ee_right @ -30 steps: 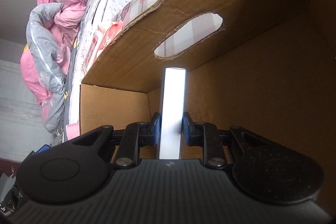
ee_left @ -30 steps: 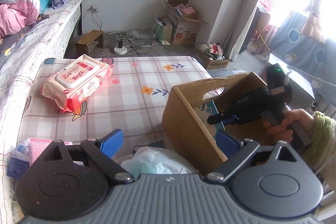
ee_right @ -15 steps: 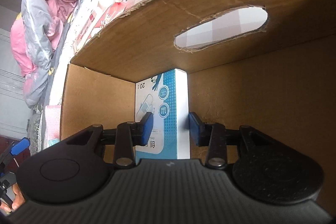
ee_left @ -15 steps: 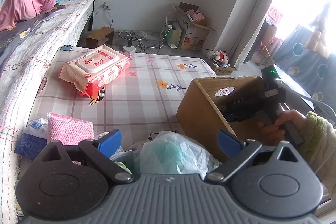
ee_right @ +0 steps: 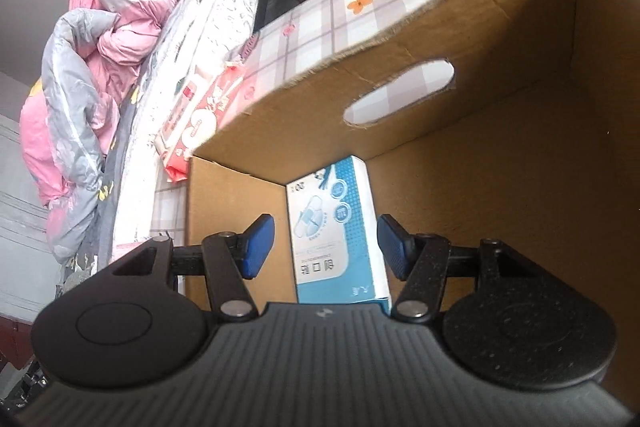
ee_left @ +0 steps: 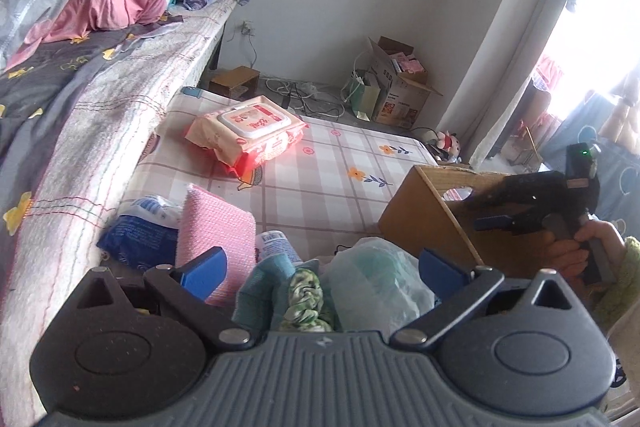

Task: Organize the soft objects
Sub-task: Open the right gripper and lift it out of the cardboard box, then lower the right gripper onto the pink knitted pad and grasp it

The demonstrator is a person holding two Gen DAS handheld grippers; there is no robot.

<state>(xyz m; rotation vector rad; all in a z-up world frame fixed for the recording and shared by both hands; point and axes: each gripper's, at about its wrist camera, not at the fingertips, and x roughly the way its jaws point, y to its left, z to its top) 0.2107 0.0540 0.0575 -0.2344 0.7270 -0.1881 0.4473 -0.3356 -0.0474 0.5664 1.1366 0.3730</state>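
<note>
The cardboard box (ee_right: 500, 155) sits on the counter (ee_left: 320, 163); inside it the blue bandage box (ee_right: 336, 227) stands upright and could topple if clipped. The right gripper (ee_right: 324, 247) is opening, pads clear of it. The left gripper (ee_left: 320, 267) gapes wide, empty, over the plastic bag (ee_left: 372, 279) beside the box

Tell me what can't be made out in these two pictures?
- Box floor: right view, hidden by the right gripper, whose jaws are opening clear of the blue carton.
- Bag contents: left view, clouded by the plastic.
- Carton print: too small to read.
- Wipes pack label: left view, too small.
- Window side: washed out by glare.
</note>
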